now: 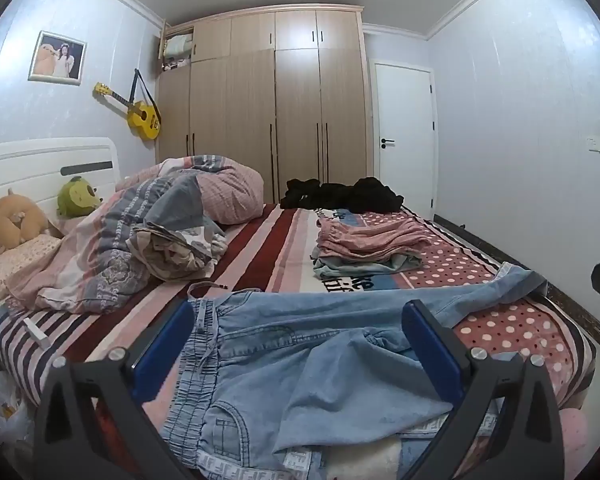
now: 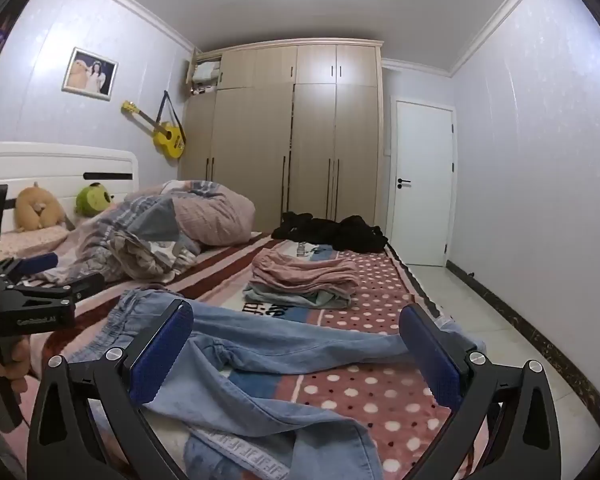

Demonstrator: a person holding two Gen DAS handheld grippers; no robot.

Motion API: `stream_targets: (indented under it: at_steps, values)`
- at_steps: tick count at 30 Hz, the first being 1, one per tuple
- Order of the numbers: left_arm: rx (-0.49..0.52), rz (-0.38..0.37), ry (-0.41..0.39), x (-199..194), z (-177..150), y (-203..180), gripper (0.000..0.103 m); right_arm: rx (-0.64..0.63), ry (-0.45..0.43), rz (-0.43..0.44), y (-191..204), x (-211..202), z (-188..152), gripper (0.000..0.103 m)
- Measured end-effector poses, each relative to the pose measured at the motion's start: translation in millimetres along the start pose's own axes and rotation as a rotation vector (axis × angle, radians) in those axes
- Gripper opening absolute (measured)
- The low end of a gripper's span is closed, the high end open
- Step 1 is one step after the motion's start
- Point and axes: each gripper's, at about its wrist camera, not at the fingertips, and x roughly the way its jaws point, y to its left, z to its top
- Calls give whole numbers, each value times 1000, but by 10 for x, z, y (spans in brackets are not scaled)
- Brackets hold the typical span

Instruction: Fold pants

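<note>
Light blue denim pants (image 1: 292, 364) lie spread and rumpled on the bed's near edge, elastic waistband to the left, legs running right. In the right wrist view the pants (image 2: 260, 360) show both legs, one stretched to the bed's right edge, one bent toward me. My left gripper (image 1: 300, 344) is open, its blue pads (image 1: 164, 348) hovering above the waist and seat. My right gripper (image 2: 300, 344) is open above the legs, holding nothing. The left gripper also shows at the left edge of the right wrist view (image 2: 40, 284).
A stack of folded pink and pale clothes (image 1: 364, 244) sits mid-bed. A black garment pile (image 1: 340, 196) lies at the far edge. A crumpled duvet (image 1: 140, 232) and plush toys (image 1: 76, 196) fill the left. A small white box (image 1: 36, 332) lies on the striped blanket.
</note>
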Motion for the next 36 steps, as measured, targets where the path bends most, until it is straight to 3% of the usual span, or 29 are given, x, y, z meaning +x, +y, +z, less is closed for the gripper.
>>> stream_targets:
  at_steps: [8,36]
  values:
    - [-7,-22,-6,-85,-107,58,102,33,12,-1,-14,16,-19,103]
    - [-5,-21,9,-55,-19,-33,102,35,5,-12,-6,-36,-53,103]
